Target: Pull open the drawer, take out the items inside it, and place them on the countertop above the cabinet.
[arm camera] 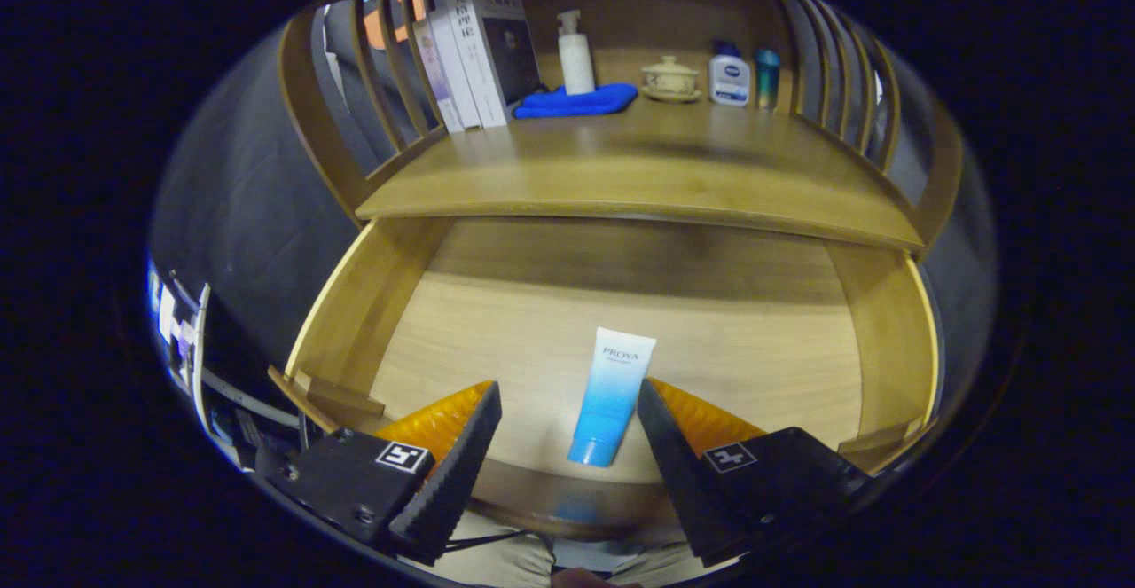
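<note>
Pale wood lined the floor of the drawer [709, 340], which already stood pulled out from under the countertop [638, 171]. So the opening step looked finished, and the step in hand was, in my judgement, the taking out of the item.

A blue and white tube [614, 395] lay flat on the drawer floor, near the front wall of the drawer, with its cap toward the near side and its flat end pointing to the far side, a little tilted to the right. I saw no other item in the drawer.

The gripper [567, 406] was spread wide and held nothing. The tube lay between the two fingers, closer to the right one, but neither finger touched it. The fingers seemed to hang above the front edge of the drawer; how high I could not tell.

On the far part of the countertop stood some boxes [479, 56], a blue cloth [576, 102], a pump bottle [575, 54], a lidded cup [670, 79] and two small bottles [745, 78]. The near part was bare wood.

The next move probably called for lowering the fingers on both sides of the tube, moving a little to the right to centre it, then closing on its body. A flat, soft tube may slip, so the grip should be taken low and near the middle.
</note>
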The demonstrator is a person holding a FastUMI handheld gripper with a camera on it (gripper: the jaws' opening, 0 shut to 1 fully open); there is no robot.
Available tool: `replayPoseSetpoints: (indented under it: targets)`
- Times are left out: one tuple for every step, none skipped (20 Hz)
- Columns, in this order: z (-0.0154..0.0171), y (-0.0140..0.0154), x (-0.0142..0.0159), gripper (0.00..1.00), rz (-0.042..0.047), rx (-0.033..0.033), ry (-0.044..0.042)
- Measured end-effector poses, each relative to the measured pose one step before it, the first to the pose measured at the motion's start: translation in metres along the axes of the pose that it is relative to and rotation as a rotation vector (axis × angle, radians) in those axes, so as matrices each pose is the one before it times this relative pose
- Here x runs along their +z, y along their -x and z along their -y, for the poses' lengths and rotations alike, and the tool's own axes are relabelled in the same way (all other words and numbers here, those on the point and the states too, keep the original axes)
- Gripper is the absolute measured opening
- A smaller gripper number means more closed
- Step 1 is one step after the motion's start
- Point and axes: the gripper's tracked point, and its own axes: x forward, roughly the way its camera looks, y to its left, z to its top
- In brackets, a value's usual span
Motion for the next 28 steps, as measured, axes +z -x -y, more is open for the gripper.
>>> replayPoseSetpoints:
  targets:
    - [0.00271,-0.00561,0.00144,0.98,-0.03386,-0.00786,-0.03144]
    - [0.00499,-0.00651,-0.00064,0.98,-0.03247,-0.02248,-0.02882]
    - [0.00759,-0.00762,0.00117,0.97,-0.03353,-0.03204,-0.02606]
    - [0.0057,-0.00724,-0.00021,0.97,-0.03013,-0.02769,-0.01161]
    - [0.00438,-0.00368,0.00151,0.97,-0.02797,-0.01666,-0.00069]
    - [0.00025,-0.00501,-0.00256,0.97,-0.02686,-0.00691,0.00356]
    - [0.00114,-0.00215,-0.00214,0.97,-0.02857,-0.01207,0.00186]
    - [-0.00013,-0.00138,-0.00304,0.96,-0.02909,-0.01516,-0.00136]
    - [0.00136,-0.00133,-0.00276,0.96,-0.02616,-0.01065,-0.009]
    - [0.00133,-0.00185,-0.00218,0.93,-0.02424,-0.00736,-0.01144]
    - [0.00171,-0.00415,0.00142,0.92,-0.01335,-0.00576,-0.01392]
    - [0.00248,-0.00382,0.00079,0.92,-0.00992,-0.01147,-0.01784]
    - [0.0024,-0.00309,-0.00095,0.91,-0.01349,-0.00835,-0.01399]
    - [-0.00091,-0.00134,0.00183,0.87,0.00075,-0.0098,-0.00643]
    - [0.00118,-0.00022,0.0004,0.82,0.00095,-0.00453,0.00215]
    - [0.00025,0.00031,-0.00141,0.76,-0.00532,0.00117,-0.00525]
    - [0.00064,0.00194,0.00054,0.72,0.00624,-0.00393,0.0006]
    - [-0.0016,-0.00382,-0.00107,0.68,-0.00084,0.00261,-0.00945]
    - [-0.00155,0.0037,0.00098,0.65,0.00944,0.00019,-0.00766]
    - [0.00047,-0.00317,-0.00092,0.56,0.0056,0.00089,0.00316]
    - [-0.00092,0.00133,0.00065,0.55,0.00904,0.01049,-0.00039]
    - [-0.0013,0.00201,0.00168,0.53,0.01977,0.01295,-0.00343]
    - [0.00155,0.00341,0.00163,0.52,0.01881,-0.00105,0.00609]
    - [0.00126,0.00252,0.00277,0.5,0.0187,-0.00779,0.00714]
    - [0.00118,0.00299,0.0013,0.49,0.00896,-0.00725,0.00968]
    - [-0.00163,0.0027,0.00157,0.48,0.0065,0.0001,0.003]
    - [-0.001,0.00535,0.00159,0.47,0.00462,0.00456,0.00463]
    - [-0.00117,0.00624,0.00056,0.46,0.00826,0.00434,0.00184]
